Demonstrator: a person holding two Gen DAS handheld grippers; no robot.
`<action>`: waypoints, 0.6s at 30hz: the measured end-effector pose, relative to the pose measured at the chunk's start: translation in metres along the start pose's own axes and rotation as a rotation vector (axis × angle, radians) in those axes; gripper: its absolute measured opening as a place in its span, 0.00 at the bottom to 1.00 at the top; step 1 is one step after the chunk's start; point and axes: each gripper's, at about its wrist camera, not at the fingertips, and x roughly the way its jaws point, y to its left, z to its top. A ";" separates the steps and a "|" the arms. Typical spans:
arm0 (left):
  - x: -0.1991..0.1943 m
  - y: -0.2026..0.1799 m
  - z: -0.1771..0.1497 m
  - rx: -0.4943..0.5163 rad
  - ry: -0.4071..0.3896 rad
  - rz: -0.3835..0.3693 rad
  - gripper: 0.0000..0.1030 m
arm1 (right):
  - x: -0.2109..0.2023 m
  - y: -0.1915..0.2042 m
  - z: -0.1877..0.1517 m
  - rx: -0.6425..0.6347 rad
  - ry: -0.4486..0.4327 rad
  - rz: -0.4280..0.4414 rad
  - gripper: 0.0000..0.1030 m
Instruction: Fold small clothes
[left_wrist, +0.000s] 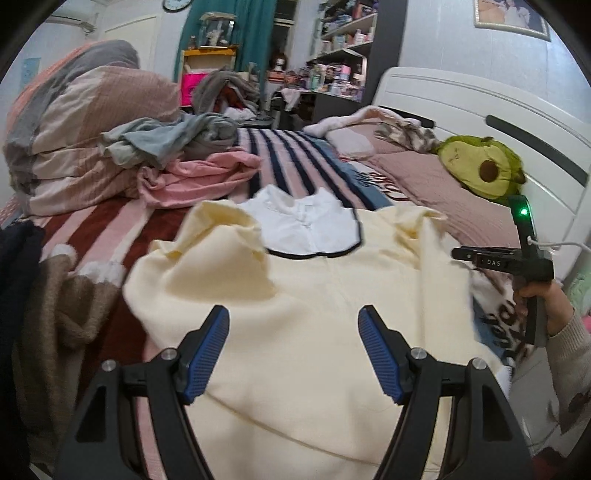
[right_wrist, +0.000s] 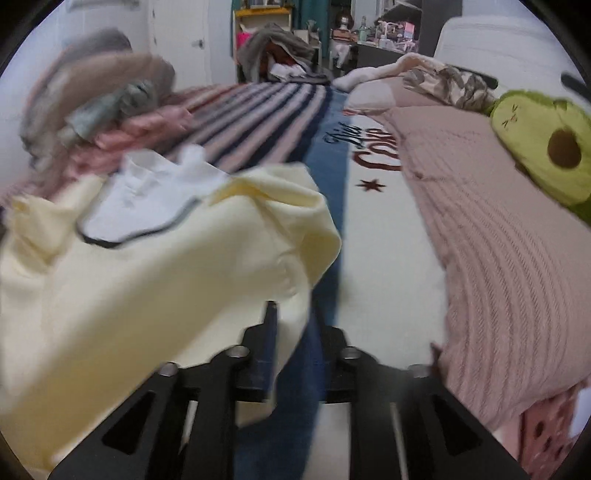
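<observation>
A pale yellow garment (left_wrist: 314, 295) with a white, dark-trimmed collar (left_wrist: 306, 225) lies spread on the bed. My left gripper (left_wrist: 293, 317) hovers just above its middle, open, with nothing between the blue pads (left_wrist: 207, 350). At the garment's right edge a hand holds my right gripper (left_wrist: 458, 254). In the blurred right wrist view the right gripper (right_wrist: 297, 321) has its jaws a narrow gap apart. A raised fold of the yellow garment (right_wrist: 184, 266) hangs into that gap beside the left finger, and blue blanket shows in the rest of it.
A striped blanket (left_wrist: 295, 158) covers the bed. Loose pink and grey clothes (left_wrist: 192, 158) and a folded quilt (left_wrist: 85, 133) sit at the left, a brown furry garment (left_wrist: 62, 314) at the near left. An avocado plush (left_wrist: 480, 166) leans on the white headboard (left_wrist: 480, 107). A pink knit blanket (right_wrist: 498, 258) is at the right.
</observation>
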 end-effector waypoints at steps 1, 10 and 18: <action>-0.001 -0.008 0.000 0.010 0.010 -0.036 0.66 | -0.008 0.001 -0.003 0.011 -0.009 0.049 0.26; -0.013 -0.085 -0.023 0.079 0.132 -0.256 0.69 | -0.067 0.039 -0.065 -0.034 0.062 0.515 0.35; 0.004 -0.114 -0.050 0.086 0.250 -0.266 0.69 | -0.077 0.077 -0.121 -0.145 0.132 0.646 0.56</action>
